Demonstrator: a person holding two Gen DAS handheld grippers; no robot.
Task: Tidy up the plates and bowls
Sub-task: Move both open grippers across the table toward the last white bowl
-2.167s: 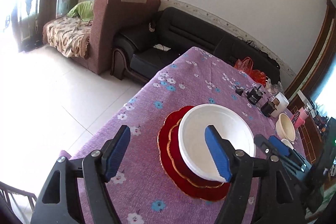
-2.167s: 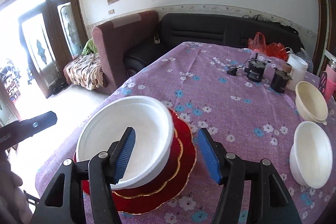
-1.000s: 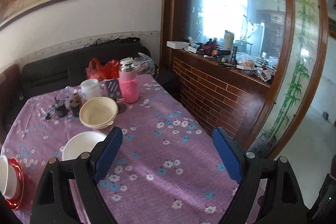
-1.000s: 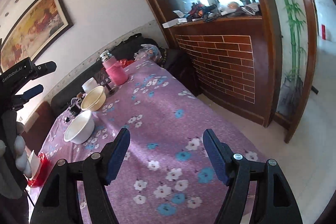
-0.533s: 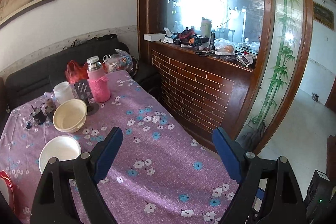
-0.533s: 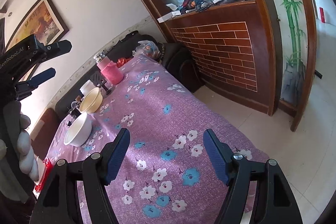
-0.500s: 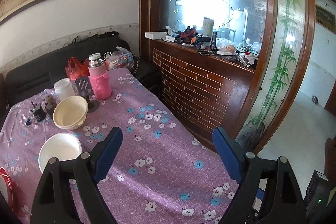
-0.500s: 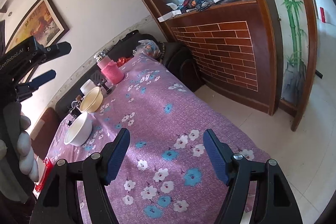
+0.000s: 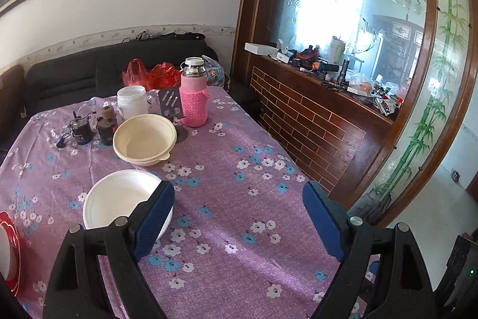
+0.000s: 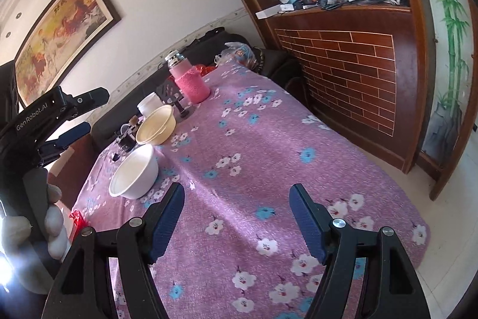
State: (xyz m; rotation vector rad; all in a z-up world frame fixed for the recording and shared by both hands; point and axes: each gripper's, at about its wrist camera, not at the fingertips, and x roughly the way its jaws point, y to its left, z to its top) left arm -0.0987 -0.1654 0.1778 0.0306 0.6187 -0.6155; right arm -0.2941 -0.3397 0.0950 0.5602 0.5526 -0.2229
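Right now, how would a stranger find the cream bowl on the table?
Start at the purple flowered tablecloth and find the pink knitted flask. Beside it sits the cream plastic bowl. Unlike the plain white round bowl nearer the camera, it is yellowish, with ribbed inner walls.

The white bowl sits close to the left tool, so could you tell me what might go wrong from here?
1. The left tool is open with one finger over the white bowl; a shallow grip on its rim could tip it.
2. The cream bowls stand close to the pink bottle and small jars, so reaching there could knock those over.
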